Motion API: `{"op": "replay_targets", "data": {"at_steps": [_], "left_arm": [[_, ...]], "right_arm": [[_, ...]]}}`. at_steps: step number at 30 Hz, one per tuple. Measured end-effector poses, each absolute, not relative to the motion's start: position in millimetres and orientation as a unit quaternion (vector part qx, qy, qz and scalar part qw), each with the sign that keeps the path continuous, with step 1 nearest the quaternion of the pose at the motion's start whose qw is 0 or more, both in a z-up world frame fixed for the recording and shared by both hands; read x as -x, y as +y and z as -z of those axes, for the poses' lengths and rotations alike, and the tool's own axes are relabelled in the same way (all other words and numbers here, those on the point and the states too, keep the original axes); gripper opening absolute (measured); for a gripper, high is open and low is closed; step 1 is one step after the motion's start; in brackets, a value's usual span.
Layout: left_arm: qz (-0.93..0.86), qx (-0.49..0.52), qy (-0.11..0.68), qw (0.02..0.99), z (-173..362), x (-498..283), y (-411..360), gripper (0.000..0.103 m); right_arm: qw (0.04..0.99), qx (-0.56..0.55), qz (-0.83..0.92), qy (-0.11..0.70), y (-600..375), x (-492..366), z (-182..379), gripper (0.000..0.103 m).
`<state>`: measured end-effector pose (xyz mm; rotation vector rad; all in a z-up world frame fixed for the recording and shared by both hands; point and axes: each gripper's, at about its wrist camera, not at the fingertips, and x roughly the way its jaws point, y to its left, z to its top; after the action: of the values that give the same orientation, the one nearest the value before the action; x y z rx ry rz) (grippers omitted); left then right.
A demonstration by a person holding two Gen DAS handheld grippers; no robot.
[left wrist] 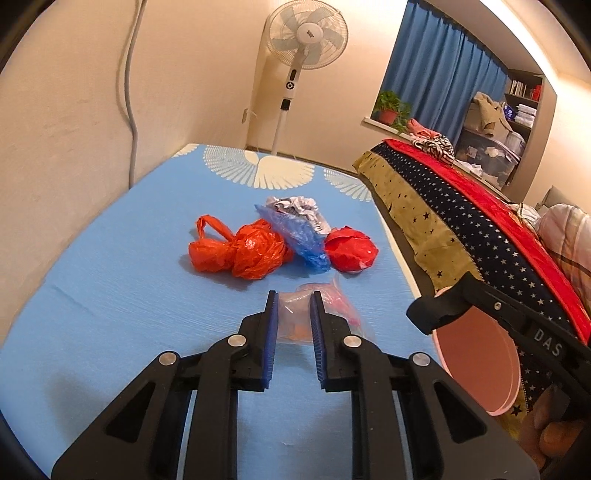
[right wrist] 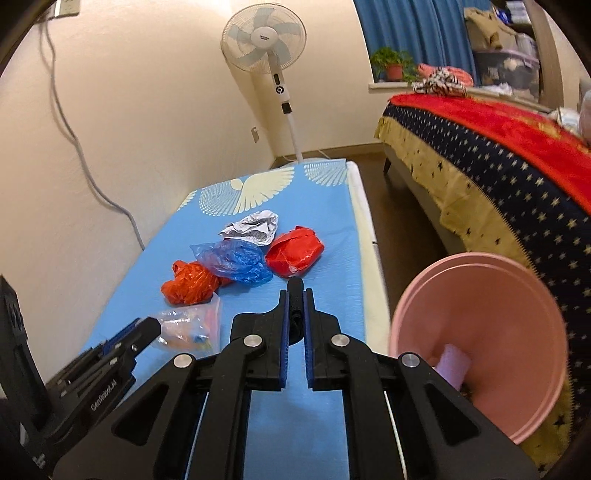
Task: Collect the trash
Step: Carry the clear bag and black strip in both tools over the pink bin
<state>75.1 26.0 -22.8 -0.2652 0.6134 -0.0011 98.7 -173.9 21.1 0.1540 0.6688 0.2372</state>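
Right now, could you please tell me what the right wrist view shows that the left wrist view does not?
Only the right wrist view: a purple item inside the pink bin, and the black handle between the right gripper's pads. Only the left wrist view: a bookshelf. Both: the bin, the fan, and the left gripper shut on the clear bag.

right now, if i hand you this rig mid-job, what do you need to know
Left gripper: shut on the clear plastic bag.
Right gripper: shut on a black piece, maybe the pink plastic bucket's handle.
Done: one lilac item in the bucket.
Left on the blue sheet: orange plastic bag, blue plastic bag, red plastic bag, crumpled silver wrapper.
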Motion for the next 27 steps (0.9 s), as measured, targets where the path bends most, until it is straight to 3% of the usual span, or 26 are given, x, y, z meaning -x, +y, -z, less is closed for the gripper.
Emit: {"op": "replay_targets", "data": {"at_steps": [27], "left_arm": [[0.032, 0.107, 0.275, 0.955, 2, -50, -3, 0.017]], "right_arm": [[0.948, -0.059, -0.074, 0.304, -205, -61, -41, 0.007]]}}
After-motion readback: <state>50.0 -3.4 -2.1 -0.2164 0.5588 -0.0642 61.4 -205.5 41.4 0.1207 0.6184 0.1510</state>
